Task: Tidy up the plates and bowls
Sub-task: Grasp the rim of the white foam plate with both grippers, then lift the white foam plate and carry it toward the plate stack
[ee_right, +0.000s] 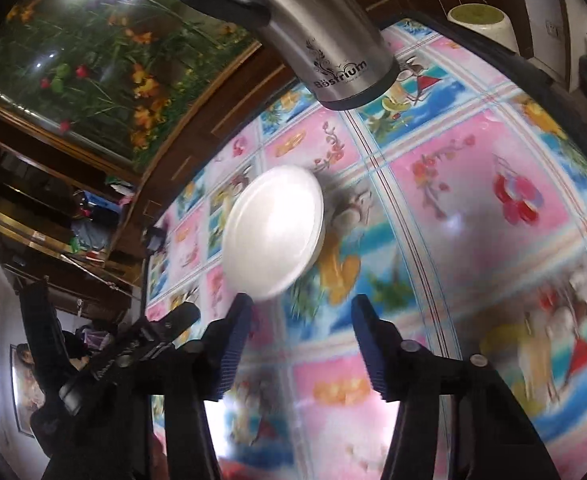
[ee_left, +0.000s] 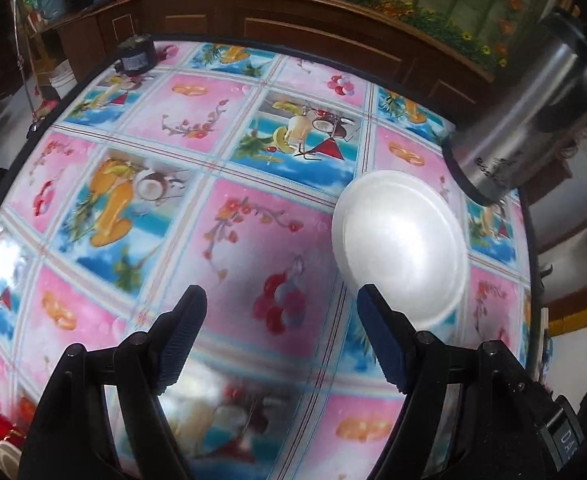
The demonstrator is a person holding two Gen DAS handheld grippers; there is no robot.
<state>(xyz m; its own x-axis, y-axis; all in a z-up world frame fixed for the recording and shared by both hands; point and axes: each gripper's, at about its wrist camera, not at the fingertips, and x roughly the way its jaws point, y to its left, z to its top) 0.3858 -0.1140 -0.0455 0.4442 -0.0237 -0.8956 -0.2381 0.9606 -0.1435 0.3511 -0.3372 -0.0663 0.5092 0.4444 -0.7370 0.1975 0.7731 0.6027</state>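
Motion blur throughout, glare on the glossy tablecloth [ee_left: 221, 240] (fisheye-bent edges).

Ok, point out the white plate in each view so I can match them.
Left wrist: white plate right of centre, just past the right fingertip.
Right wrist: plate left of centre, above the left fingertip.
Shared landmark: the steel flask, standing on the table beyond the plate in both.

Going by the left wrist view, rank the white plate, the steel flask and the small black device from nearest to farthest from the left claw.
1. White plate: right beside the right finger of the left claw, on the tablecloth.
2. Steel flask: beyond the plate, at the table's far right edge.
3. Small black device: far left corner of the table.
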